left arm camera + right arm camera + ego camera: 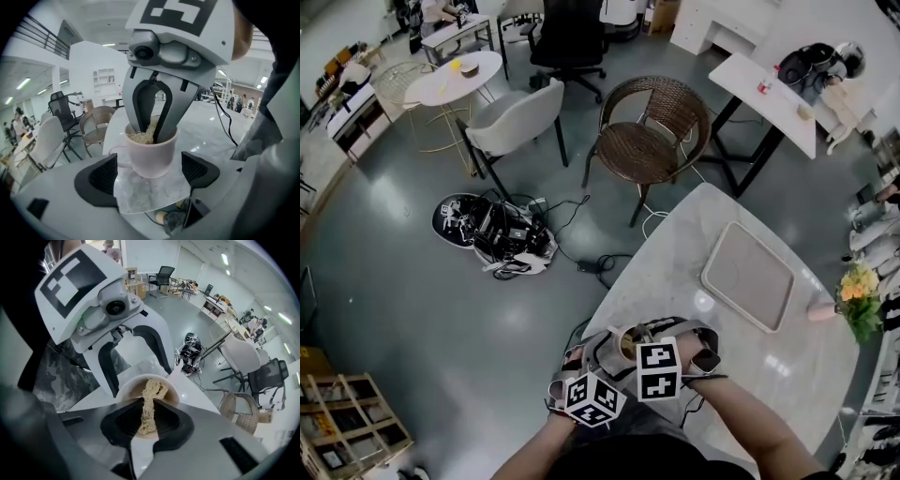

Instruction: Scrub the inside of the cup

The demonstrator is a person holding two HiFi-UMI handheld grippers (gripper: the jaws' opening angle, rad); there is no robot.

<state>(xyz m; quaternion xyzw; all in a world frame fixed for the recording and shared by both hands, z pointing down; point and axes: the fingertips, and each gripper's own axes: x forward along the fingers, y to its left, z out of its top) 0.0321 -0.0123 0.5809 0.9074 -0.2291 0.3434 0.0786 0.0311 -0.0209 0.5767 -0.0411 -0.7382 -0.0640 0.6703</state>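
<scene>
Cup [152, 154] sits between parted left tongs [150, 172], handle [114, 153] seen only there; right gripper view shows right tongs [145, 423] pinching scrubber [151, 397].

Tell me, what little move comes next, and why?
Probably close the left hand-held gripper on the cup to steady it. Its jaws stand apart on either side of the cup, seemingly not touching, while the right hand-held gripper holds the scrubber inside it.
</scene>
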